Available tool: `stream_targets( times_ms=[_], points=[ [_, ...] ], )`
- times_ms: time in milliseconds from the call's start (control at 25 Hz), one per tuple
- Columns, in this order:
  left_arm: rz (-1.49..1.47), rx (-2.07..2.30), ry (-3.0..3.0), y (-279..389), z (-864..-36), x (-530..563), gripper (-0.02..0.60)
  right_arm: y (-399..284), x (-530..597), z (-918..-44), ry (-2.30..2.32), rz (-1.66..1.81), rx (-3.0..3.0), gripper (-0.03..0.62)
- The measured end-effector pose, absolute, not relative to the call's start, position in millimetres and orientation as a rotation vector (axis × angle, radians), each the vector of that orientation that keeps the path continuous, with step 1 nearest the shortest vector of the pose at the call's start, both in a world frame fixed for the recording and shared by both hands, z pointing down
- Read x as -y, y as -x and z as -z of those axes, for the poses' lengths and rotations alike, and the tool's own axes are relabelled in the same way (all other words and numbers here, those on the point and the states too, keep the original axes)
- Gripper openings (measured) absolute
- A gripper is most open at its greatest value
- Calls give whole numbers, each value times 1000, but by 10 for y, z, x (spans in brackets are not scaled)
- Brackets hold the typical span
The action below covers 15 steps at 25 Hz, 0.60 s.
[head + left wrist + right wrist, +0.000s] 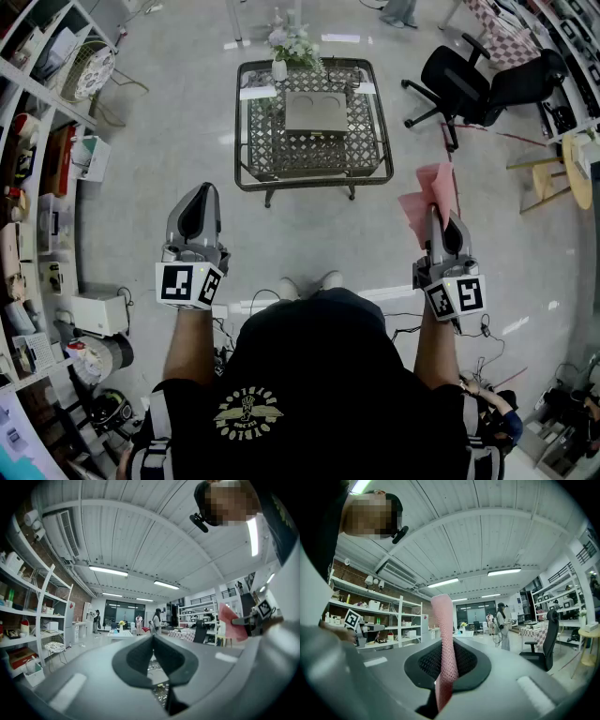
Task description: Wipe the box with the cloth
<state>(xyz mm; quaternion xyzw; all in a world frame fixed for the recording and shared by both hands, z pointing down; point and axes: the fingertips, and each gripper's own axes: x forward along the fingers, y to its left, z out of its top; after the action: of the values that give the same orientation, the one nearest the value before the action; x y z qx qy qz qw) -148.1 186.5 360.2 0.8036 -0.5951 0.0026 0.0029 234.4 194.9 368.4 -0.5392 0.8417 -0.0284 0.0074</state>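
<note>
A flat grey box lies on the low glass-and-metal table ahead of me. My right gripper is shut on a pink cloth, which stands up from the jaws as a pink strip in the right gripper view and shows far right in the left gripper view. My left gripper is shut with nothing in it; its jaws meet in the left gripper view. Both grippers are held level at waist height, well short of the table.
A white vase of flowers stands at the table's far edge. Black office chairs sit to the right, a yellow stool at far right. Cluttered shelves line the left wall. Cables lie on the floor by my feet.
</note>
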Motion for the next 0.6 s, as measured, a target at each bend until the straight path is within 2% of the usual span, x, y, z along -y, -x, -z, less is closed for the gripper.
stream_targets(
  times_ms=[360,600],
  points=[
    [-10,1855,-2516,784,-3593,-1703,0,-2857,-1709,-3710,1617,106,-2640,15],
    [-11,1931,-2474,600,-3605,-1704,0,-3085,-1573,-3635,1524,67,-2662,15]
  ],
)
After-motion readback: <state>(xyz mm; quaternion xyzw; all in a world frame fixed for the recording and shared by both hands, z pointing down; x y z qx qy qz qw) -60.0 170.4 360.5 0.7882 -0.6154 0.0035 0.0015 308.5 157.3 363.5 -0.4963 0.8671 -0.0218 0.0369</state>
